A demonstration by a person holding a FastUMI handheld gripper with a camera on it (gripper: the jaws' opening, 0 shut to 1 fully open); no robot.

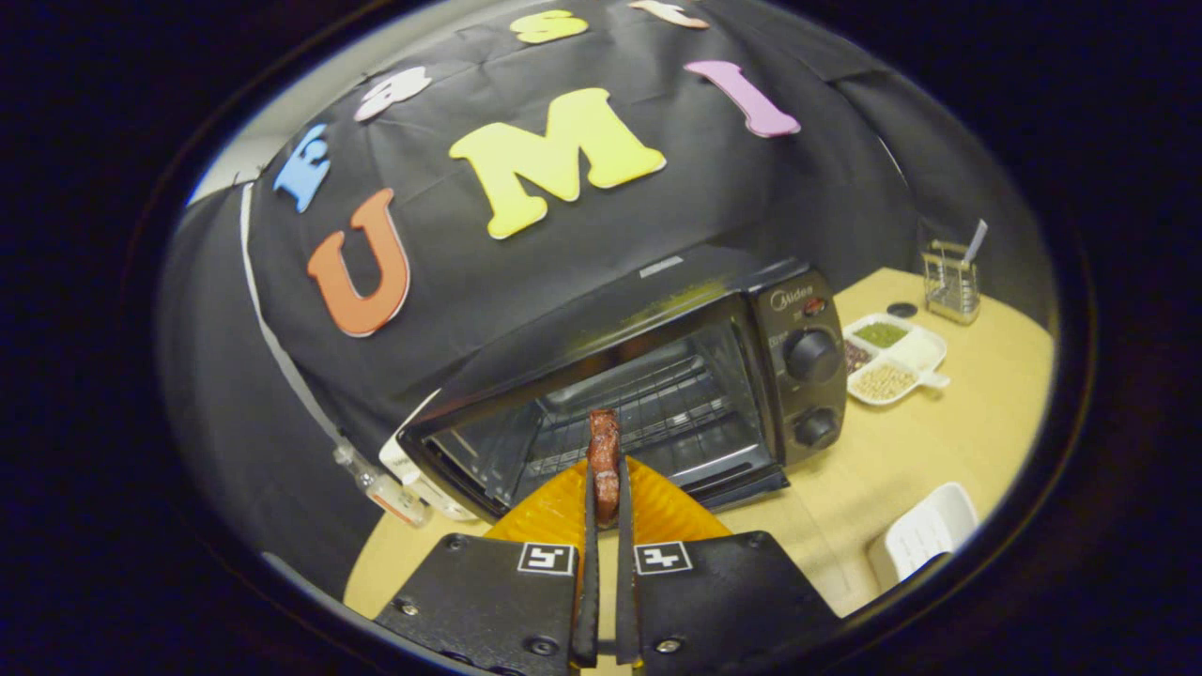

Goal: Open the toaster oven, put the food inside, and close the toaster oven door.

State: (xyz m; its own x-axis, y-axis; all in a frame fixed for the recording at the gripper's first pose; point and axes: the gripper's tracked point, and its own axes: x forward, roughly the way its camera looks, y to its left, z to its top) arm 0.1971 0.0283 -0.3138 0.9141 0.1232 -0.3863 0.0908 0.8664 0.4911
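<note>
Food-in step: gripper (606, 493) jaws clamped on food piece (604, 462), toaster oven (648, 404) open ahead. Next: reach onto rack (648, 413), release.

Dim feed on my end, soft overhead light. Counter (939, 441) is the brightest patch; toaster oven (648, 394) interior reads dark. Heavy fisheye bending at the rim, edges soft, centre sharp.

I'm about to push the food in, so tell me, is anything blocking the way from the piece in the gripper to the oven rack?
Nothing visible does. The gripper is shut on the food, held above the orange plate. The toaster oven just ahead has its door down, and the wire rack looks bare.
</note>
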